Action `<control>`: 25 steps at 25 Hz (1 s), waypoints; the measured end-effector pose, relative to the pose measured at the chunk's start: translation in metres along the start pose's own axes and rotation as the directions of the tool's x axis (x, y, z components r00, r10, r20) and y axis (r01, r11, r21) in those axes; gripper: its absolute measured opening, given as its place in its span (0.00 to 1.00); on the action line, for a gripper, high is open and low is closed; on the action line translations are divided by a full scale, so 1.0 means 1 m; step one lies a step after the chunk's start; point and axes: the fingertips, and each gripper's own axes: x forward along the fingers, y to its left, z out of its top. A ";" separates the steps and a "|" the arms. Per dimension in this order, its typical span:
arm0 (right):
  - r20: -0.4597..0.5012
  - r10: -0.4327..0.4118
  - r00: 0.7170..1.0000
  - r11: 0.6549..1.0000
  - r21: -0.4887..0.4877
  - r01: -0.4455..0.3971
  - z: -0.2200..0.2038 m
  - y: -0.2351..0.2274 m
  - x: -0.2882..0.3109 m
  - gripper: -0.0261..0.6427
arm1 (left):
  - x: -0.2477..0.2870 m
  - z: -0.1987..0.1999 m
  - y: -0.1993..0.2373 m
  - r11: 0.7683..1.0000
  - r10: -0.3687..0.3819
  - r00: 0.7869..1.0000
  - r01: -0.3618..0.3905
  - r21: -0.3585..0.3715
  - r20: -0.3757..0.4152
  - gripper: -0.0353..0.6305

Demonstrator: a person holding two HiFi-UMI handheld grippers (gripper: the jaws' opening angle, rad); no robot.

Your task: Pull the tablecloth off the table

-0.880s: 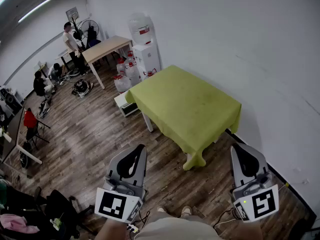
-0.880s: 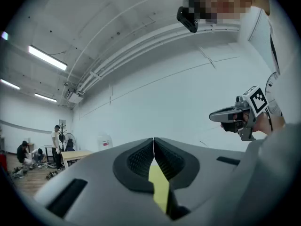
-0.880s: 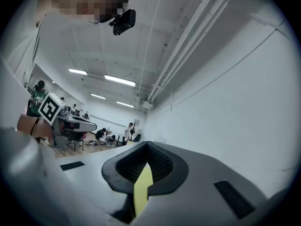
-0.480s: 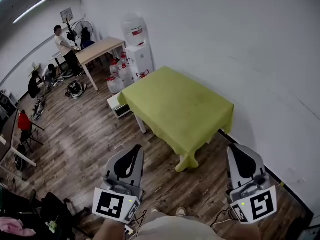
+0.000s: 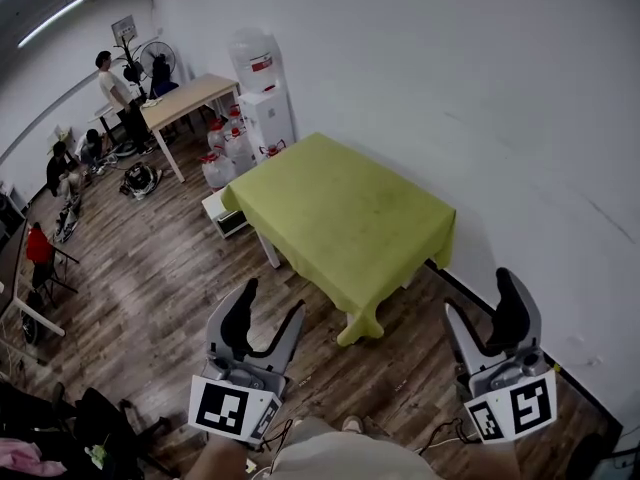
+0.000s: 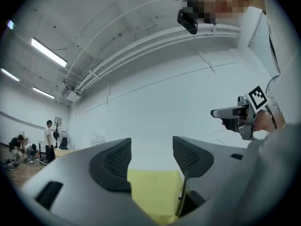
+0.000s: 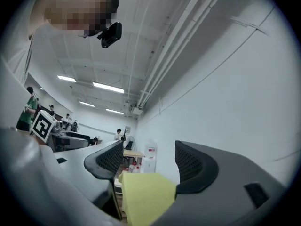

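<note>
A yellow-green tablecloth [image 5: 340,218] covers a table against the white wall, its near corner hanging in a fold [image 5: 358,326]. My left gripper [image 5: 268,312] is held open over the wooden floor, short of that corner, nothing between its jaws. My right gripper [image 5: 488,308] is open too, to the right of the corner and apart from the cloth. The cloth [image 6: 154,192] shows beyond the left gripper's jaws [image 6: 151,163] in the left gripper view, and the cloth [image 7: 143,197] beyond the right gripper [image 7: 149,166] in the right gripper view.
A water dispenser [image 5: 265,98] and several bottles [image 5: 220,158] stand past the table's far end. A wooden table [image 5: 185,103] with a person [image 5: 115,93] and a fan lies farther back. People sit at the far left [image 5: 65,168]. A white box [image 5: 225,213] lies by the table leg.
Both grippers have turned so that their spread jaws show, where before they looked edge-on. The table has drifted slightly left and up in the head view.
</note>
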 end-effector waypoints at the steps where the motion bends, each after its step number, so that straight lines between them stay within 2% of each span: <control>1: -0.007 -0.011 1.000 1.000 -0.007 0.011 -0.002 -0.005 -0.002 0.56 | 0.001 -0.001 0.000 1.000 0.008 1.000 -0.008 0.000 0.005 0.48; 12: -0.085 -0.039 0.996 0.999 -0.011 0.038 -0.036 -0.033 0.011 0.56 | 0.038 -0.025 0.004 1.000 -0.002 0.999 0.003 0.006 -0.043 0.49; 16: -0.103 -0.061 0.993 0.998 -0.006 0.061 -0.051 -0.049 0.022 0.56 | 0.065 -0.040 0.006 1.000 -0.026 0.998 0.026 -0.001 -0.063 0.50; 22: -0.128 -0.090 0.988 0.996 -0.013 0.089 -0.071 -0.074 0.051 0.56 | 0.112 -0.052 0.017 0.998 -0.055 0.998 0.053 -0.042 -0.037 0.50; 25: -0.143 -0.089 0.986 0.996 -0.023 0.087 -0.084 -0.082 0.077 0.56 | 0.140 -0.067 0.029 0.996 -0.074 0.996 0.072 -0.048 -0.052 0.50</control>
